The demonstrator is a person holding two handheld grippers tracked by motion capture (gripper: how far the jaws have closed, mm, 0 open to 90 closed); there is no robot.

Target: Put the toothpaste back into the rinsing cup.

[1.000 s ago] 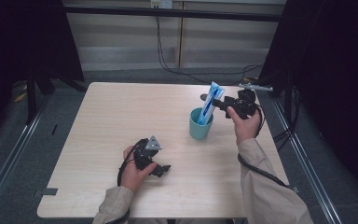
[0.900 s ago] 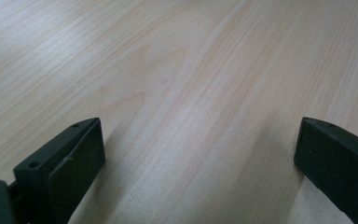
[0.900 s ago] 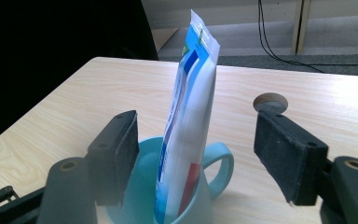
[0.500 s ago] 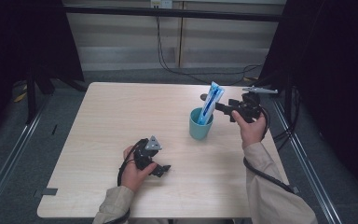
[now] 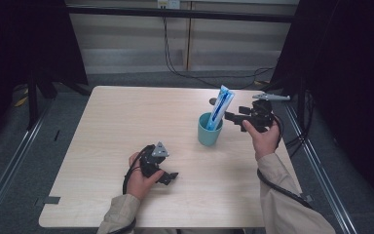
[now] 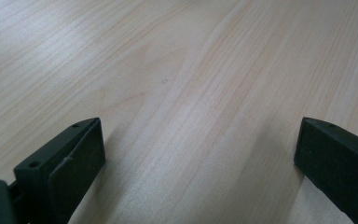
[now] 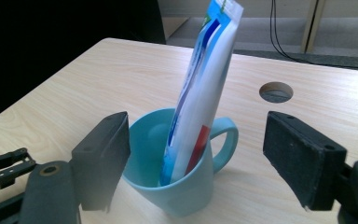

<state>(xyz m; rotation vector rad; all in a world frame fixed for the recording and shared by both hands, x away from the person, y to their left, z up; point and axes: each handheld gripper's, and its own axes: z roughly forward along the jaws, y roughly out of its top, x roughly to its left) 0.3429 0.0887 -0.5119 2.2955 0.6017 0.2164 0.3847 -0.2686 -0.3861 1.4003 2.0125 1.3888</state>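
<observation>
While parked low near the front edge of the tabletop (image 5: 126, 117), left gripper (image 5: 163, 171) just resting, jaws wide apart with nothing but bare wood between them, well away from the action. Further back on the right, right gripper (image 5: 231, 116) way closer, jaws spread wide and empty, pointing straight at the teal mug (image 7: 177, 182) just ahead of it. Toothpaste tube (image 7: 200, 102) standing inside that mug, long axis nearly upright with a slight lean, top poking out above the rim, sitting roughly between the open jaws but apart from both, so probably a level squeeze on the tube's upper half.

Dim surroundings, soft overhead glare
</observation>
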